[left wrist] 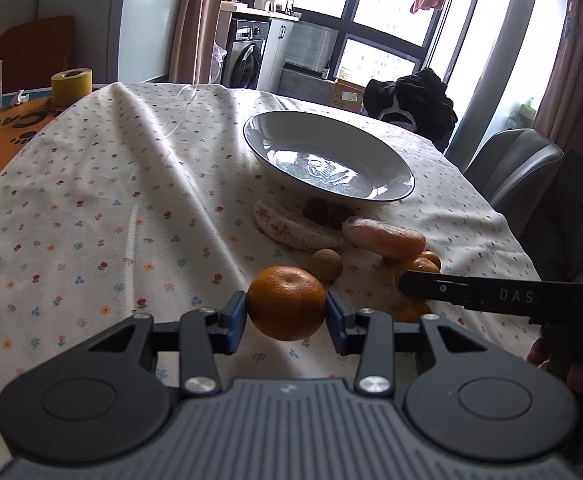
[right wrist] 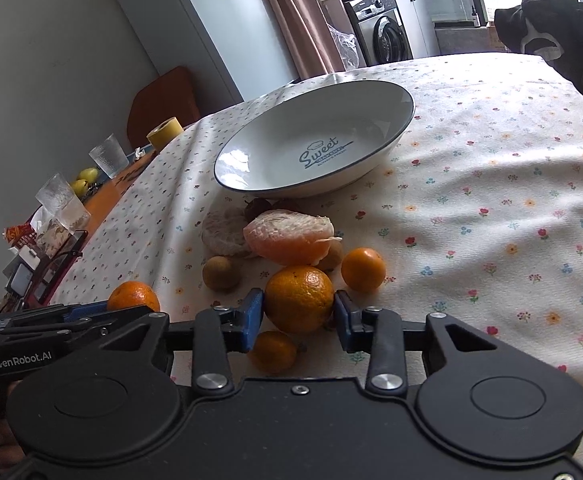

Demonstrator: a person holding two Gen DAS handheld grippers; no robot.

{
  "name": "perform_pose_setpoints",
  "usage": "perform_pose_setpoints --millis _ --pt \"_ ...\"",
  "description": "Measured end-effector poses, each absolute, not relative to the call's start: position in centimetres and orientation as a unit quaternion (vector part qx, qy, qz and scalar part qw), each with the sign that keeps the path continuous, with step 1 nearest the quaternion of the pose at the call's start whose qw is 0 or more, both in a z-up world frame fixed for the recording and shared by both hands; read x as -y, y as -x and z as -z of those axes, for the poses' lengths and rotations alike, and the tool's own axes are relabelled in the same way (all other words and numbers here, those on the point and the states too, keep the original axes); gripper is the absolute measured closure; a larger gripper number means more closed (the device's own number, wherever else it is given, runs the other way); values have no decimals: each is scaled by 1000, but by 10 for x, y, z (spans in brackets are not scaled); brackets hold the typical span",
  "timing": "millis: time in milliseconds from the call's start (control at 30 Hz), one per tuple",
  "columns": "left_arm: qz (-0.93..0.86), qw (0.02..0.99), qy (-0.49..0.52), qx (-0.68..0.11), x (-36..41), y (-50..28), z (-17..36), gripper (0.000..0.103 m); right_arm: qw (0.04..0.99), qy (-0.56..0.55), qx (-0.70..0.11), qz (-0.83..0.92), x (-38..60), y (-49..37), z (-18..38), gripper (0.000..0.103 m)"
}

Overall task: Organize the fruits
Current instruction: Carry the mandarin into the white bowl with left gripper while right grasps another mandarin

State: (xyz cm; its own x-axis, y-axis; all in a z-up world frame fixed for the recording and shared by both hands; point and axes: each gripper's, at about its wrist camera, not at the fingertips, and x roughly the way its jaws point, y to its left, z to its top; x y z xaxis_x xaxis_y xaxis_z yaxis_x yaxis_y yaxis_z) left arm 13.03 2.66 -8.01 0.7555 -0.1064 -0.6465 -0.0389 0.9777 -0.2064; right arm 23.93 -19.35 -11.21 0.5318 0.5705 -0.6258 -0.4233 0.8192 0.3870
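Sitting between left gripper point(left wrist: 286, 312) pads: mandarin point(left wrist: 286, 303).

Your right gripper's finger point(left wrist: 471, 294) covers most of a small orange point(left wrist: 419, 270) in the left wrist view, and another point(left wrist: 411, 314) only peeks out beneath it. Behind the peeled citrus pieces point(left wrist: 291, 230), dark reddish fruits point(left wrist: 319, 212) sit in the bowl's point(left wrist: 387, 152) shadow — too hidden for you to name. In the right wrist view, your blue pad point(right wrist: 251, 320) cuts off part of the small orange point(right wrist: 273, 354) below the held one. At the left edge, the clutter by the glasses point(right wrist: 57, 200) is too small to read.
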Motion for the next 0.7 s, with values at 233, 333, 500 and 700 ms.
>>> perform_pose_setpoints --millis 233,333,500,700 --pt "17 936 99 -338 -26 -135 72 62 874 -99 -376 -291 196 -237 102 68" --pt "14 938 95 -332 -25 -139 68 62 877 -101 -367 -294 196 -239 95 68" --pt "15 942 89 -322 -23 -149 60 62 882 -103 -353 -296 195 -245 84 68" --pt "16 947 84 -310 -21 -164 50 62 888 -103 -332 -301 193 -255 71 68"
